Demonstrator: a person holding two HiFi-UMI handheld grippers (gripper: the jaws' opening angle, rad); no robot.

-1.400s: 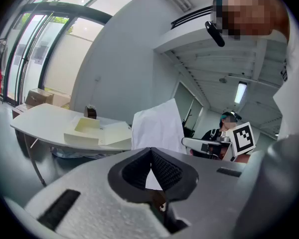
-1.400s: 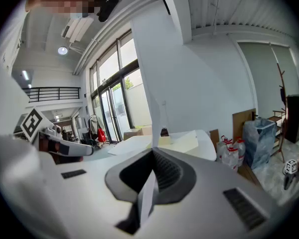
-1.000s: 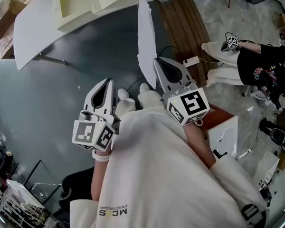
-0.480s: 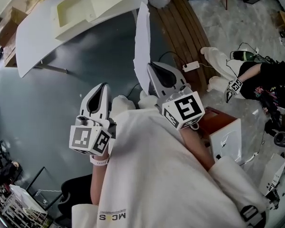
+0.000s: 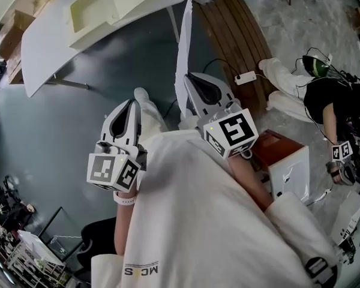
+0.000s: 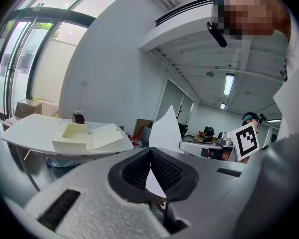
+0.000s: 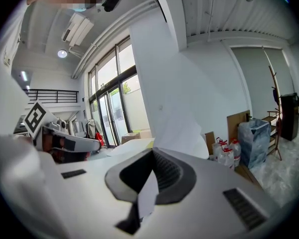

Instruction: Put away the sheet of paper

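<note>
The white sheet of paper [image 5: 183,47] stands upright, nearly edge-on in the head view, rising from my right gripper [image 5: 188,80], which is shut on its lower edge. In the right gripper view the sheet [image 7: 177,128] rises out of the closed jaws and a strip of it hangs below them. My left gripper [image 5: 133,103] is held level beside it at the left, shut with nothing in it. From the left gripper view the paper [image 6: 164,129] shows behind the closed tips. A white table [image 5: 48,47] carrying a cream open box [image 5: 102,8] lies ahead.
Grey floor [image 5: 66,119] spreads under the grippers. A wooden slatted bench [image 5: 234,35] runs along the right, with a white power strip [image 5: 246,77] beside it. A person [image 5: 330,95] sits at the far right. A red-brown box [image 5: 276,152] is near my right arm.
The paper has turned more edge-on and shifted a little right. A foot has stepped forward between the grippers. The person at the right has moved their arms.
</note>
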